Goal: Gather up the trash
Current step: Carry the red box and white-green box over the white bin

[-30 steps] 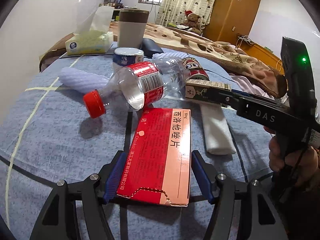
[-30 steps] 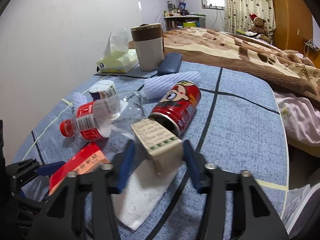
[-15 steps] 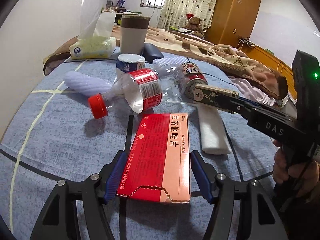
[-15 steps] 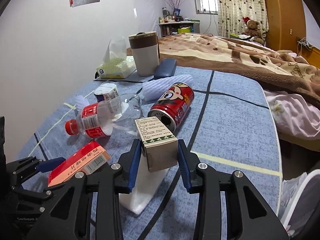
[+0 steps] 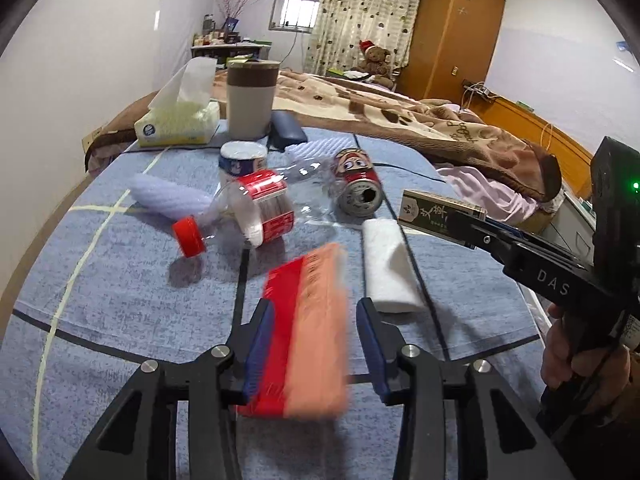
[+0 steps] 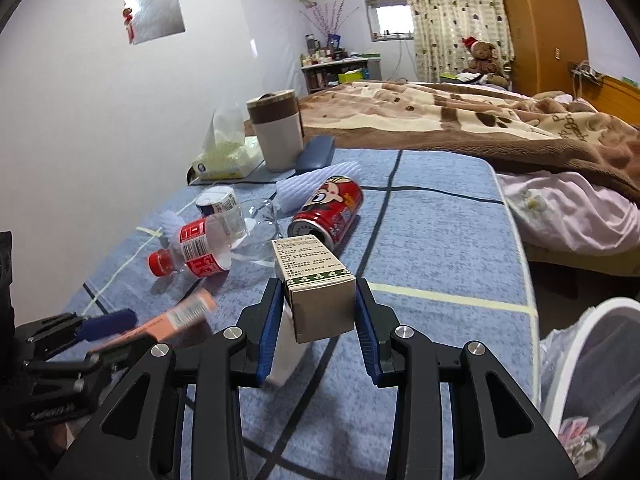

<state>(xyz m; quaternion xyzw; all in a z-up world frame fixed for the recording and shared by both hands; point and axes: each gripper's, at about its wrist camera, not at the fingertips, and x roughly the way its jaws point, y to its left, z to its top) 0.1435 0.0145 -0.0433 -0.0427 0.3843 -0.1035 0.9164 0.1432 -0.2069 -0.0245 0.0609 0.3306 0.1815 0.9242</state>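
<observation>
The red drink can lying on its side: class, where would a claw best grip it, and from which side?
Probably across the round body of the can, coming from above. It lies on its side, open end toward the cameras, with the plastic bottle close beside it.

The red box (image 5: 304,336) is motion-blurred, its print unreadable (the bin (image 6: 588,368) is cut by the frame edge).

Teddy bear (image 5: 374,58), wardrobe (image 5: 452,36), tissue box (image 5: 178,126).
</observation>
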